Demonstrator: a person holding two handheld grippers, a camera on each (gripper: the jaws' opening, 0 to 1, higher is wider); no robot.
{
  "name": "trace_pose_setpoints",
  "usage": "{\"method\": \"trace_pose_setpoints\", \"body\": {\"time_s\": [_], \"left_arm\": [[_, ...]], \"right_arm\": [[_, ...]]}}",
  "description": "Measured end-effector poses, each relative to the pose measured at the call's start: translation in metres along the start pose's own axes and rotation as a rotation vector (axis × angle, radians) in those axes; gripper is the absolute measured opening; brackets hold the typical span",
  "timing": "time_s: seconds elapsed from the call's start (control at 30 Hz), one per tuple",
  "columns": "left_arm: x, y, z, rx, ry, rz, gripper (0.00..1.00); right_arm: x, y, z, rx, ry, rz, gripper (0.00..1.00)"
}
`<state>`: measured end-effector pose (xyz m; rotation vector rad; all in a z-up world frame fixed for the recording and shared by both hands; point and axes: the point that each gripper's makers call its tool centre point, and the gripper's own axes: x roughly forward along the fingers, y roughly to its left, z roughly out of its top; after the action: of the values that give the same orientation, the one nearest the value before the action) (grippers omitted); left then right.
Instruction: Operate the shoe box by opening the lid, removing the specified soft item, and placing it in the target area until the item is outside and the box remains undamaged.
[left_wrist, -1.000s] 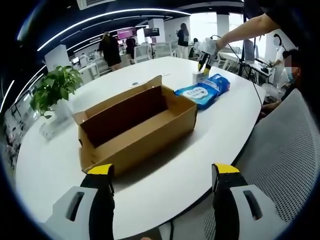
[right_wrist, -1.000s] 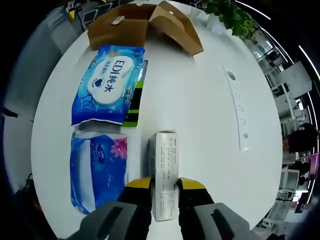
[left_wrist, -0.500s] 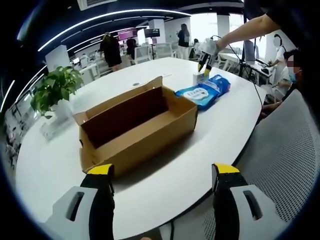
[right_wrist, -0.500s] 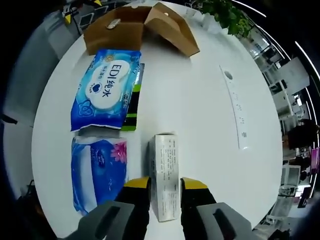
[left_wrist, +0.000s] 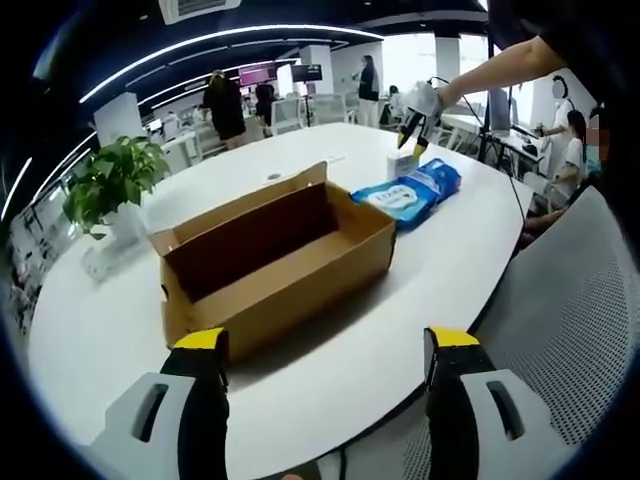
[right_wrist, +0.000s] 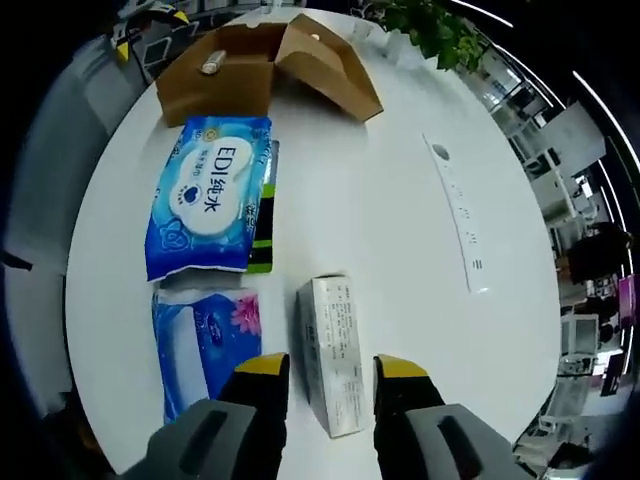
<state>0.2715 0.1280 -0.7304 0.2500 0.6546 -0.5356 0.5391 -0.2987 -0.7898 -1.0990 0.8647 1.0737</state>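
Right claw (right_wrist: 328, 368) is spread, gripping nothing, its yellow tips flanking the small white carton (right_wrist: 331, 355) on the table (right_wrist: 400, 210), beside 2 blue wipe packs (right_wrist: 210, 192). Left claw (left_wrist: 327, 345) gapes wide and empty before the open shoe box (left_wrist: 270, 258).

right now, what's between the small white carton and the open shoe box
In the right gripper view, bare white table separates the small white carton from the shoe box.

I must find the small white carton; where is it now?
In the right gripper view the white carton lies on the white table, between the open right claw tips, beside the blue tissue pack.
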Motion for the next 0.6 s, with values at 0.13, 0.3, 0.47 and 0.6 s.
{"method": "trace_pose_setpoints", "body": {"time_s": [0.13,0.3,0.47,0.6], "left_arm": [[-0.002,0.001,0.004,-0.025,-0.024,0.002,0.83],[-0.004,0.005,0.006,-0.038,-0.046,0.009,0.83],[-0.005,0.007,0.009,-0.05,-0.065,0.015,0.83],[-0.006,0.007,0.011,-0.059,-0.076,0.015,0.83]], "right_arm": [[-0.002,0.006,0.004,0.045,-0.013,-0.01,0.38],[-0.006,0.014,0.009,0.078,-0.025,-0.017,0.42],[-0.014,0.018,0.022,0.133,-0.056,-0.057,0.47],[-0.022,0.025,0.037,0.182,-0.095,-0.072,0.54]]}}
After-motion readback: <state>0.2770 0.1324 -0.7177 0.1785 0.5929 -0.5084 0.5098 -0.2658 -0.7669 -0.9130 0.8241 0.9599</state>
